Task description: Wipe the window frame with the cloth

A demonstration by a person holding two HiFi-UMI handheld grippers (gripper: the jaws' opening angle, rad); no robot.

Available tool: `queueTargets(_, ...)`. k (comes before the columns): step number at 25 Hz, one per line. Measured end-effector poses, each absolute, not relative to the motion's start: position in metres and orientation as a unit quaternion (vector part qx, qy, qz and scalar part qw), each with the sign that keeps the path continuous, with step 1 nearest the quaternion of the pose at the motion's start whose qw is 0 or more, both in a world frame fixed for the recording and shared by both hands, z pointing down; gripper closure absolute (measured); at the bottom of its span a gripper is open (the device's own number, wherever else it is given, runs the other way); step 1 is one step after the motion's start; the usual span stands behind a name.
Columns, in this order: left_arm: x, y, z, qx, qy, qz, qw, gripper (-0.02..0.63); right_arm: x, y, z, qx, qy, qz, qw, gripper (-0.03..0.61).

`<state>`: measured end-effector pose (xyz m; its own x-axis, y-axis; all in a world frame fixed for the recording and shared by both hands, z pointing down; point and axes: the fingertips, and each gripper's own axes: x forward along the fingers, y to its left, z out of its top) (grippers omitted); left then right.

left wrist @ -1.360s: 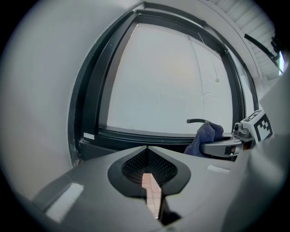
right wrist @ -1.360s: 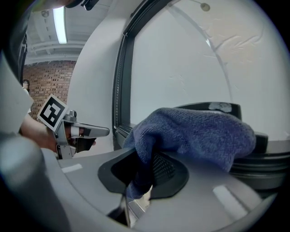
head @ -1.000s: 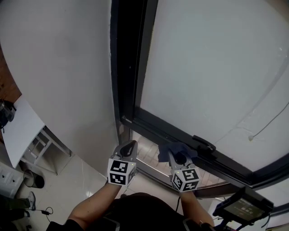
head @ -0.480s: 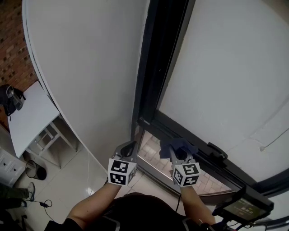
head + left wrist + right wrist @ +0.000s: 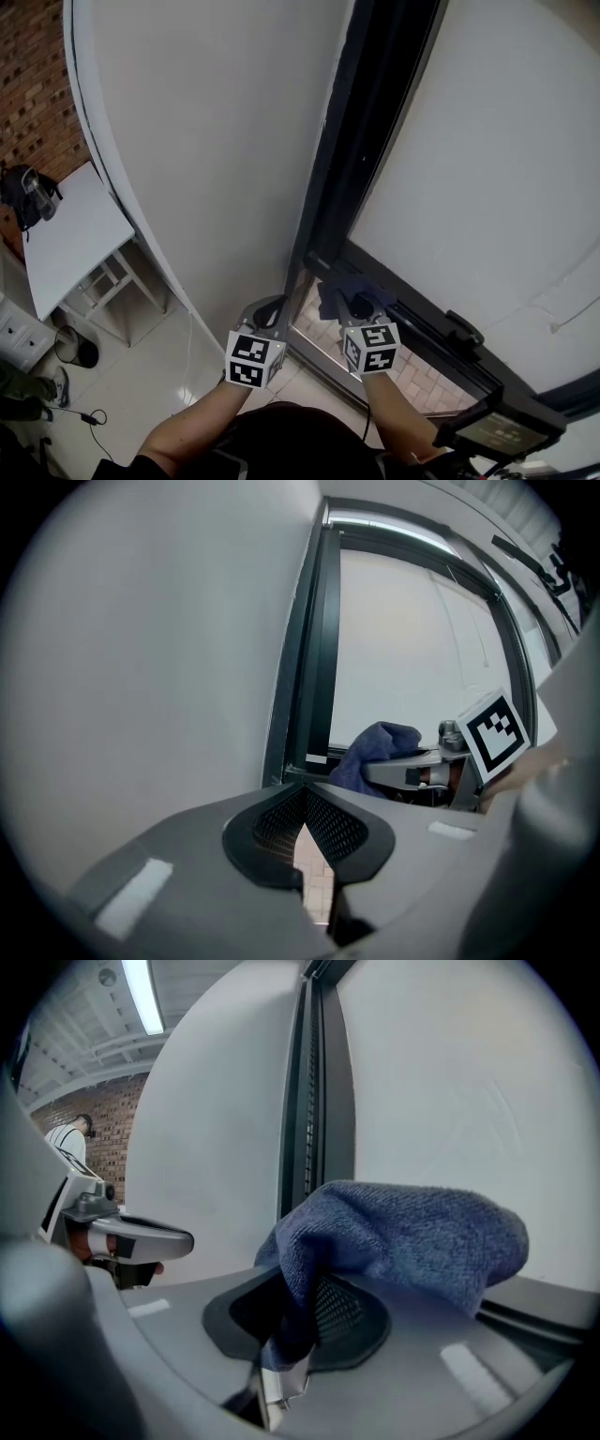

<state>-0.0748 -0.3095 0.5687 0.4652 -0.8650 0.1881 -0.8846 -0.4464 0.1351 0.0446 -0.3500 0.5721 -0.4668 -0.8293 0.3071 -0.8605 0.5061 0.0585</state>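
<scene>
A dark blue cloth [image 5: 349,292] is bunched in my right gripper [image 5: 354,305], which is shut on it and holds it near the bottom corner of the black window frame [image 5: 370,150]. The right gripper view shows the cloth [image 5: 403,1237] draped over the jaws, with the frame's upright [image 5: 319,1091] just behind. My left gripper [image 5: 272,307] is shut and holds nothing, a little left of the right one, in front of the white wall. From the left gripper view the cloth [image 5: 380,747] and the frame [image 5: 314,658] lie ahead to the right.
A white wall [image 5: 216,131] runs left of the frame, frosted glass [image 5: 506,159] right of it. A black handle [image 5: 466,330] sits on the lower rail. Far below are a white table [image 5: 66,234], a bin [image 5: 70,345] and a tiled floor. A person [image 5: 70,1138] stands in the distance.
The view has swung so the frame now stands further right. My right gripper with the cloth has shifted left along the lower rail toward the frame's corner. The left gripper has stayed put.
</scene>
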Motion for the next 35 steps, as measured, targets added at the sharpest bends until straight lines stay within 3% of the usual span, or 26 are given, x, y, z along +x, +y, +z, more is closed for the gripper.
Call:
queueTargets(16,-0.090,-0.298,0.582,0.845,-0.518,0.054,0.119,0.620,-0.012,-0.388,0.572,0.478,-0.862,0.081,0.150,0.512)
queueTargets(26,-0.083,-0.298,0.576,0.850,-0.513,0.046,0.112,0.620,-0.002,-0.382,0.565,0.476,-0.865,0.109,0.116,0.512)
queueTargets(35,-0.075,-0.301,0.557,0.861,-0.494,0.019,0.118,0.620,0.034,-0.336,0.526,0.496,-0.861,0.062,0.095,0.512)
